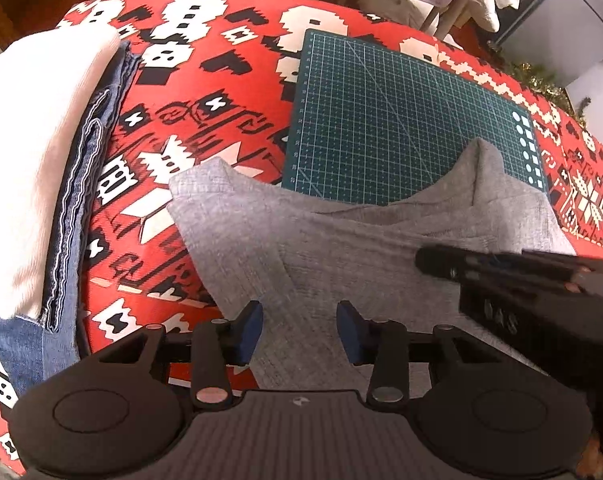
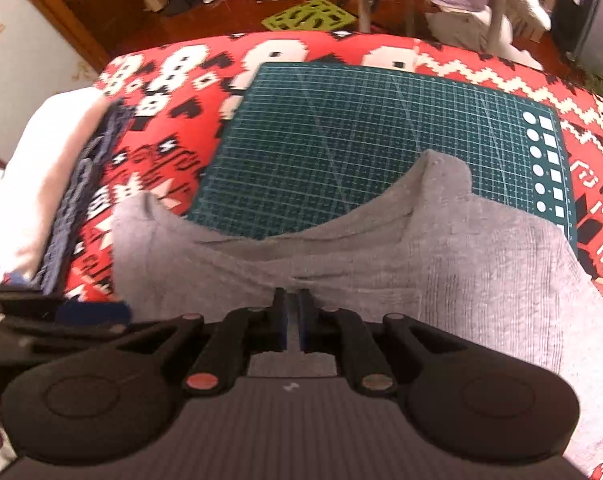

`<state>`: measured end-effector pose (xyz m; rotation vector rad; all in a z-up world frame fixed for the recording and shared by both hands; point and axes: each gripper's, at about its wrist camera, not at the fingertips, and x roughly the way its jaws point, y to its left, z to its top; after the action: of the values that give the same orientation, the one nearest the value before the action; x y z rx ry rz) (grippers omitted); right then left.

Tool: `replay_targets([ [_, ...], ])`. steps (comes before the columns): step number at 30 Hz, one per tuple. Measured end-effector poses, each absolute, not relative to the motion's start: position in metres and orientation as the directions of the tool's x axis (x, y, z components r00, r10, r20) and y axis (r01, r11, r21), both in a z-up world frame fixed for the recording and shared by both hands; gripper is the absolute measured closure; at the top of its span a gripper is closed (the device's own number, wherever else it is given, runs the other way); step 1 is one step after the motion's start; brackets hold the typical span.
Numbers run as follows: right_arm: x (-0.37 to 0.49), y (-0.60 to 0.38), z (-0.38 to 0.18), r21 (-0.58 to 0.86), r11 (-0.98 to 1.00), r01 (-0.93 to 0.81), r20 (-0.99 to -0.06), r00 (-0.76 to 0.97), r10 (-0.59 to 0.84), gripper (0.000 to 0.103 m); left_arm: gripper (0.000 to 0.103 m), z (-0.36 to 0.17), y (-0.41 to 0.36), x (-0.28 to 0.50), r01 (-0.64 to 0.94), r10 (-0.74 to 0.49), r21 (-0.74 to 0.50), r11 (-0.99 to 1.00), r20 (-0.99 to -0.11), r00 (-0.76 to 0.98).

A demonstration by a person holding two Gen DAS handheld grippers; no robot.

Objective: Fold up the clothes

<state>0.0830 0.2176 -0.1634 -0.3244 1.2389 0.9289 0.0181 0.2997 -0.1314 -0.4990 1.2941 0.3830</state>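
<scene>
The right gripper (image 2: 292,300) has its two fingers pressed together on a pinch of a grey garment (image 2: 441,264), the fabric puckering into small creases where the fingers meet it. The left gripper (image 1: 299,326) has its fingers spread wide apart above the same grey garment (image 1: 301,248), holding nothing; whether its blue pads (image 1: 349,330) touch the cloth cannot be told. In the left wrist view, the right gripper reaches in from the right edge over the garment.

The grey garment lies spread on a red, white and black patterned cloth (image 2: 581,120) covering the table. Its far edge, with two raised corners and a dip between them, overlaps the near side of a dark green cutting mat (image 2: 361,128) printed with a white grid.

To the left, well apart from the garment, sits a stack of folded clothes: a white folded item (image 1: 37,152) on top of blue denim (image 1: 81,184).

Beyond the table, a lime green perforated mat (image 2: 309,16) lies on a dark wooden floor.
</scene>
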Motion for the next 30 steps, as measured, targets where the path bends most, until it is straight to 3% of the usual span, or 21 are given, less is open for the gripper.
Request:
replay_targets([
  [13,0.106,0.208,-0.15,0.249,0.669,-0.7,-0.895,0.098,0.436,0.1,0.063,-0.136,0.301,0.01,-0.536,-0.017,-0.145,0.832,-0.971,0.237],
  [21,0.091,0.196,-0.155,0.24,0.646,-0.724,-0.915,0.053,0.399,0.1,0.065,-0.134,0.301,0.007,-0.542,-0.023,-0.158,0.825,-0.969,0.247],
  [30,0.117,0.194,-0.16,0.218,0.713,-0.666,-0.901,0.143,0.409,0.1,0.065,-0.133,0.296,0.003,-0.536,-0.02,-0.157,0.829,-0.968,0.252],
])
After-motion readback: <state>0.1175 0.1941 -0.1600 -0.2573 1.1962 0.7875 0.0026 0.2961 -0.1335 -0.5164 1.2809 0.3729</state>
